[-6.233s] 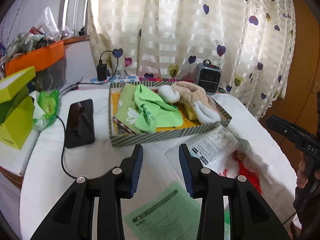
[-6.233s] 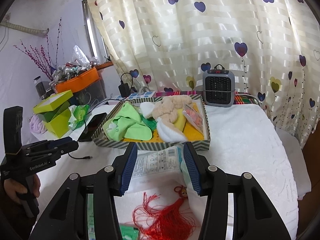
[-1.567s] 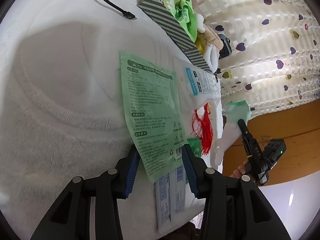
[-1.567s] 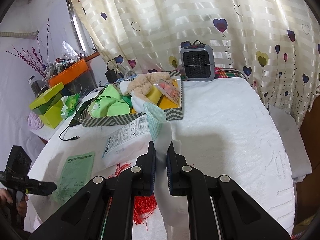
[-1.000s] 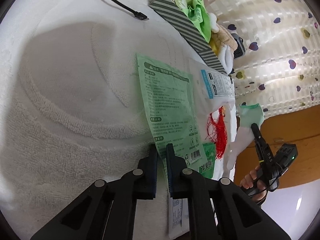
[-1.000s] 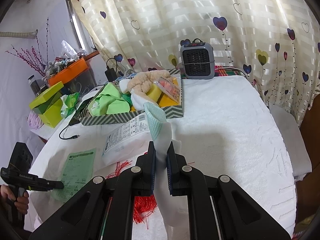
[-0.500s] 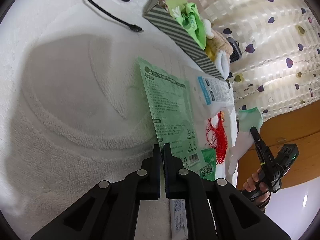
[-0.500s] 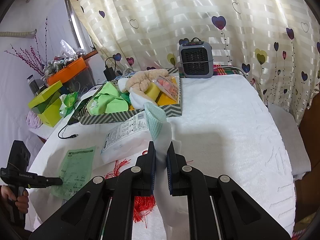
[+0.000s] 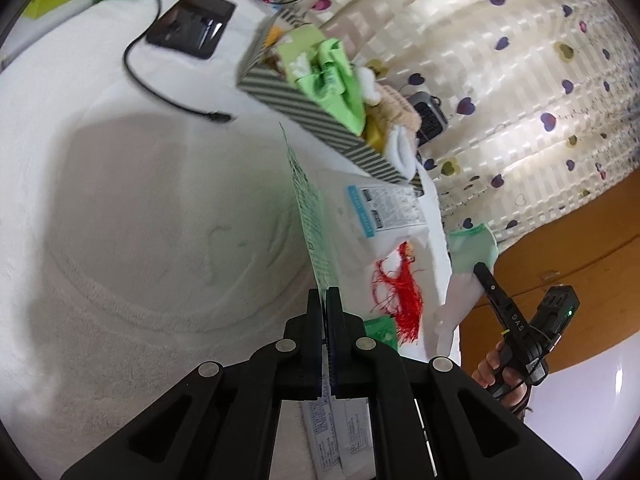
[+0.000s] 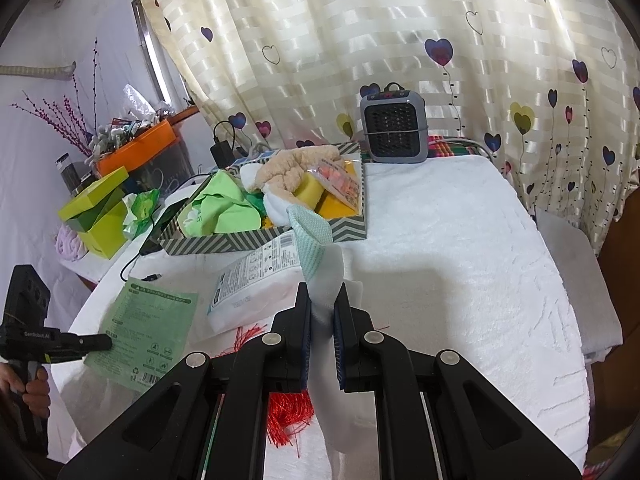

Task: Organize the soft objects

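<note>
Soft objects lay in 2 places: several were heaped in the striped box (image 10: 224,238) at the far side of the white-towelled table (image 10: 460,240), among them a green cloth (image 10: 224,208) and a beige plush toy (image 10: 296,168), while others were spread on the towel in front of it. The left gripper (image 9: 325,294) had its jaws pressed together on the near edge of the green packet (image 9: 310,208). A second before, those jaws had stood a little apart around that edge and the packet lay flat; they then closed on it, and the packet rose off the towel, seen nearly edge-on from the left wrist and, from the right wrist, as a flat green sheet (image 10: 146,332) held at the tip of the left tongs. The right gripper (image 10: 322,300) was clamped on a white sock with a mint cuff (image 10: 316,248), the cuff standing up above the fingers and the foot hanging below; this grip and its position matched the earlier views.

A white printed packet (image 10: 256,280) and a red tassel (image 9: 402,292) lay on the towel between the grippers and the box, neither of them touched. A phone (image 9: 192,24) with its cable and a small grey heater (image 10: 394,130) stood clear of the work.

Judged from this arrangement, 2 items were secured and off the table, and the likely next step was to carry each to the box; the thin packet, pinched at 1 edge only, might swing or slip in transit.
</note>
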`<act>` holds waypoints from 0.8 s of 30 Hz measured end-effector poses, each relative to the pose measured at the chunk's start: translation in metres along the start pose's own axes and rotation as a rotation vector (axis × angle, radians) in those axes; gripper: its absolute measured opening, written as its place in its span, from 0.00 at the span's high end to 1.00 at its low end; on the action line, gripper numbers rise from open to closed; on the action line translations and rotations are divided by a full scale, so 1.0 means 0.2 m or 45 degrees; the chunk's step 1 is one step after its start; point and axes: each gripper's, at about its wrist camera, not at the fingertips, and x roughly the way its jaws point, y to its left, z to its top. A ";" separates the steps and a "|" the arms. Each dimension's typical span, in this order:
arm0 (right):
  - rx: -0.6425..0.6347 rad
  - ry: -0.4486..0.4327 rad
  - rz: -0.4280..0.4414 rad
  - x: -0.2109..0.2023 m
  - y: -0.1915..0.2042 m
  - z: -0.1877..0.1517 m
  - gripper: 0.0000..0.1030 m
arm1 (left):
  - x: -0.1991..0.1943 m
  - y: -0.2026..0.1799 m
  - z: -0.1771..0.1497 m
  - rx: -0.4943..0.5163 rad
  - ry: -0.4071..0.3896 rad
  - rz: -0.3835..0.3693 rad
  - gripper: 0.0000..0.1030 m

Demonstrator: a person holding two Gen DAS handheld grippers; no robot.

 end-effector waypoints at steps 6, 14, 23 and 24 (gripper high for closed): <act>-0.004 -0.015 -0.004 -0.02 0.01 0.02 0.90 | -0.02 -0.05 0.03 0.036 -0.015 -0.030 0.97; -0.004 -0.030 0.001 -0.04 0.02 0.03 0.90 | -0.03 -0.12 0.05 0.089 -0.037 -0.055 0.97; -0.007 -0.048 0.005 -0.07 0.03 0.05 0.90 | -0.05 -0.16 0.09 0.118 -0.058 -0.080 0.97; -0.007 -0.050 0.005 -0.07 0.04 0.06 0.90 | -0.05 -0.16 0.09 0.118 -0.061 -0.084 0.97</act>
